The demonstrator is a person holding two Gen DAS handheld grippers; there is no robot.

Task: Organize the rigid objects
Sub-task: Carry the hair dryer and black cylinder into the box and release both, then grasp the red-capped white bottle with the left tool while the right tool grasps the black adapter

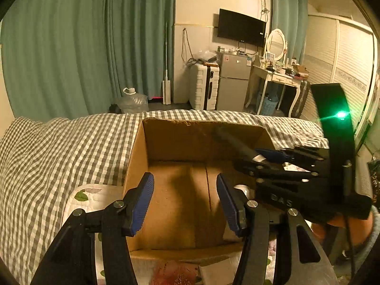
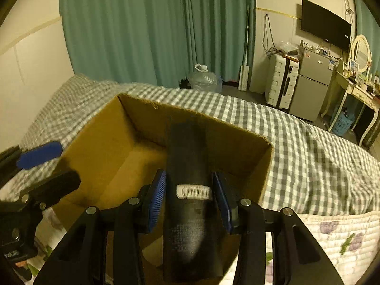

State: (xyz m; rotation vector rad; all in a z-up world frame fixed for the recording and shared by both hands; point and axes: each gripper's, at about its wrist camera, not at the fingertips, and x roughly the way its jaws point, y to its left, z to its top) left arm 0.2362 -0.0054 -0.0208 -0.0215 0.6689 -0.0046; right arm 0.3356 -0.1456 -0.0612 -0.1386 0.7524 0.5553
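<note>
An open cardboard box (image 1: 166, 142) sits on the bed, its inside bare; it also shows in the right wrist view (image 2: 106, 147). My right gripper (image 2: 190, 197) is shut on a tall black bottle (image 2: 187, 161) with a white barcode label, held over the box opening. In the left wrist view the right gripper (image 1: 261, 156) reaches in from the right with the black bottle (image 1: 232, 140) over the box's right side. My left gripper (image 1: 184, 201) is open and empty above the box's near edge. It shows at the left of the right wrist view (image 2: 45, 166).
The bed has a grey checked cover (image 1: 59, 154) and a floral quilt (image 2: 332, 232) near me. Beyond the bed stand a water jug (image 1: 133, 99), a white suitcase (image 1: 204, 87), a small fridge (image 1: 234, 83) and a dressing table (image 1: 277, 76).
</note>
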